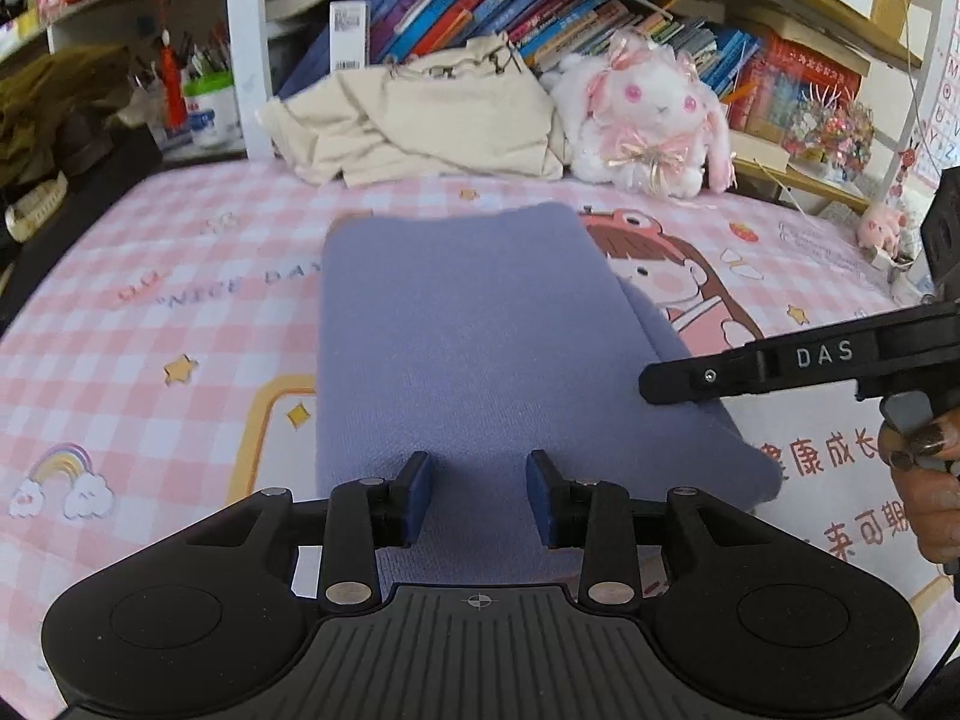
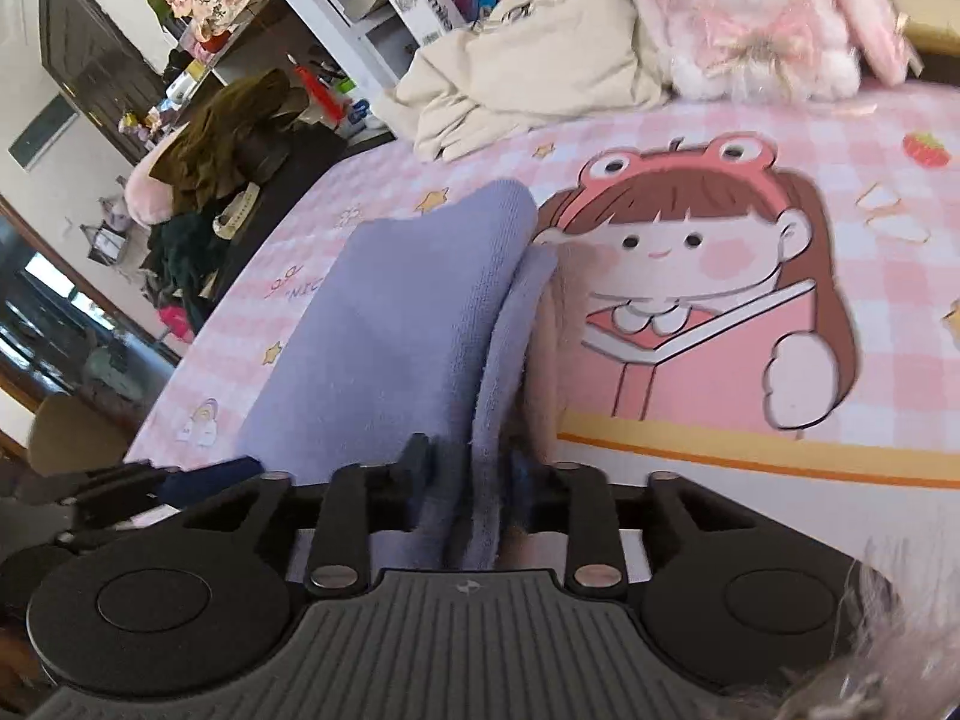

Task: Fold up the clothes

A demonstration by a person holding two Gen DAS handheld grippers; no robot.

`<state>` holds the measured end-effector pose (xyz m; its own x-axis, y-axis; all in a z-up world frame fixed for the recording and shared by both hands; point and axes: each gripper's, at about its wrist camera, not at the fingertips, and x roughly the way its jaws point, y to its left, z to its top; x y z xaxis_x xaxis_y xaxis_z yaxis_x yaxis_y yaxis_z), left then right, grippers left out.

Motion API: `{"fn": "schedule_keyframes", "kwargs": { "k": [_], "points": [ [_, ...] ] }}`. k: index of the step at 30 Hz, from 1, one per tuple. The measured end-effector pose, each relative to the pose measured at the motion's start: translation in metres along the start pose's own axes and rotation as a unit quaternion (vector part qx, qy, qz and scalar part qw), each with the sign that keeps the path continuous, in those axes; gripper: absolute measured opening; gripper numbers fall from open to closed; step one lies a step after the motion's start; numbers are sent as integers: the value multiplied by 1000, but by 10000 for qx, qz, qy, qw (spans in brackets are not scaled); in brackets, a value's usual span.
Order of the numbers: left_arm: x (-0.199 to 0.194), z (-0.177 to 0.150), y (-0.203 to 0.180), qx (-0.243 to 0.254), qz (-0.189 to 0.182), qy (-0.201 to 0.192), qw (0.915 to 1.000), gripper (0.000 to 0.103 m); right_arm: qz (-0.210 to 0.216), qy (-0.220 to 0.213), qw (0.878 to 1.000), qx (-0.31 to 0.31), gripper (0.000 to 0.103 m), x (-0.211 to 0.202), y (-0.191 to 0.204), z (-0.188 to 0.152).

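Observation:
A folded lavender garment (image 1: 474, 336) lies on the pink checked sheet (image 1: 150, 324). My left gripper (image 1: 479, 495) is open over the garment's near edge, with nothing between its blue pads. My right gripper (image 2: 471, 474) is shut on the garment's (image 2: 390, 324) right-hand layered edge, which runs between its fingers. The right gripper also shows in the left wrist view (image 1: 666, 384), black, reaching in from the right onto the garment's right side. The left gripper's dark tip shows at the lower left of the right wrist view (image 2: 180, 480).
A crumpled cream garment (image 1: 432, 120) and a white and pink plush rabbit (image 1: 654, 120) sit at the back of the bed against a bookshelf (image 1: 540, 12). Dark clothes (image 2: 228, 138) are piled on furniture beyond the bed's left edge.

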<state>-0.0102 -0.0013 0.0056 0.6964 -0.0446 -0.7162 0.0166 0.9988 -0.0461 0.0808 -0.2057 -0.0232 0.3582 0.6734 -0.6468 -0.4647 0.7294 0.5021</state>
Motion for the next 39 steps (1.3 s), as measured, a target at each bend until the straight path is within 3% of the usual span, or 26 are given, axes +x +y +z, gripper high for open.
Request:
{"fn": "schedule_keyframes", "kwargs": {
  "k": [1, 2, 3, 5, 8, 9, 12, 15, 18, 21, 23, 27, 34, 37, 39],
  "points": [
    [-6, 1, -2, 28, 13, -151, 9999, 34, -58, -65, 9999, -55, 38, -5, 3, 0],
    [-11, 2, -2, 43, -1, -296, 9996, 35, -170, -159, 9996, -133, 55, -10, 6, -1],
    [-16, 4, -2, 51, -33, -437, 9990, 35, -296, -294, 9989, -234, 64, -17, 10, -2],
    [-20, 7, -2, 22, -64, -602, 9982, 35, -297, -538, 9972, -419, 64, -27, 16, -1],
    [-15, 11, 1, -104, -49, -616, 9980, 35, -88, -649, 9960, -614, 56, -30, 24, 1],
    [-14, 12, 1, -149, -42, -611, 9980, 35, -28, -528, 9964, -659, 45, -27, 26, 1],
    [-5, 12, 3, -220, -53, -470, 9986, 35, -54, 85, 9985, -541, 24, -7, 24, 2],
    [4, 7, 7, -325, -120, -265, 9991, 34, -34, 370, 9987, -335, 18, 6, 16, -1],
    [9, 3, 10, -448, -183, -214, 9986, 34, 42, 295, 9979, -567, 10, 1, 22, -1],
    [10, 4, 12, -508, -213, -150, 9984, 34, 207, -106, 9961, -853, 9, -19, 31, -3],
    [10, 5, 11, -520, -255, -123, 9982, 34, 102, -231, 9955, -911, 9, -27, 35, -5],
    [12, 7, 5, -385, -208, -46, 9990, 34, -307, 256, 9972, -632, 9, 2, 21, -12],
    [7, 8, -3, -225, 50, -21, 9997, 36, -265, 286, 9977, -553, 10, 4, 17, -12],
    [-3, 8, -2, -521, 211, -187, 9982, 52, -237, 263, 9983, -467, 12, 1, 18, -11],
    [-13, 7, 1, -700, 253, -374, 9965, 54, -254, 223, 9985, -435, 15, -5, 20, -10]
  ]
}}
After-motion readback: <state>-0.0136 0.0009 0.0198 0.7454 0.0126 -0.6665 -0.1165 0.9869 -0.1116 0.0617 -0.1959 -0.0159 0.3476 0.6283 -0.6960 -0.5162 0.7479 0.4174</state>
